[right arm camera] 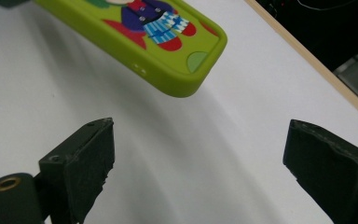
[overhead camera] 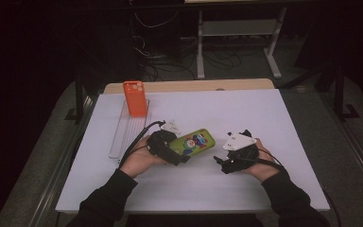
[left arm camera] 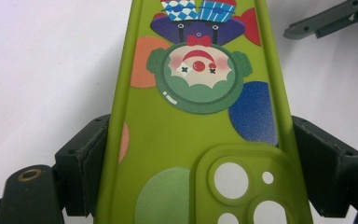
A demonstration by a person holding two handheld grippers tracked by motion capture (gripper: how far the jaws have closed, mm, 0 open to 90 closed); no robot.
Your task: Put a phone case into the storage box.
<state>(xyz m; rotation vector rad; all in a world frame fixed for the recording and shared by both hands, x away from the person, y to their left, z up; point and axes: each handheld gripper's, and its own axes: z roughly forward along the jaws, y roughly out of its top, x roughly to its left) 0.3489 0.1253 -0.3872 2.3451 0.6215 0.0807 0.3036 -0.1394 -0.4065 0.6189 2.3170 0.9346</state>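
Note:
A lime-green phone case [overhead camera: 197, 141] printed with a clown is clamped across its width by my left gripper [overhead camera: 178, 152], near the camera cut-out end. In the left gripper view the case [left arm camera: 191, 116] runs up between the two jaws, which press on its side edges, so the gripper [left arm camera: 198, 163] is shut on it. My right gripper [overhead camera: 221, 164] points left toward the case's free end with its jaws wide apart. In the right gripper view the gripper [right arm camera: 198, 140] is open over bare table, and the case [right arm camera: 144, 32] hangs ahead, casting a shadow below.
An orange phone case [overhead camera: 135, 98] stands upright at the far end of a clear ribbed rack [overhead camera: 125, 130] on the left of the white table [overhead camera: 246, 111]. A wooden strip [overhead camera: 194, 85] edges the table's far side. Dark floor and cables lie beyond.

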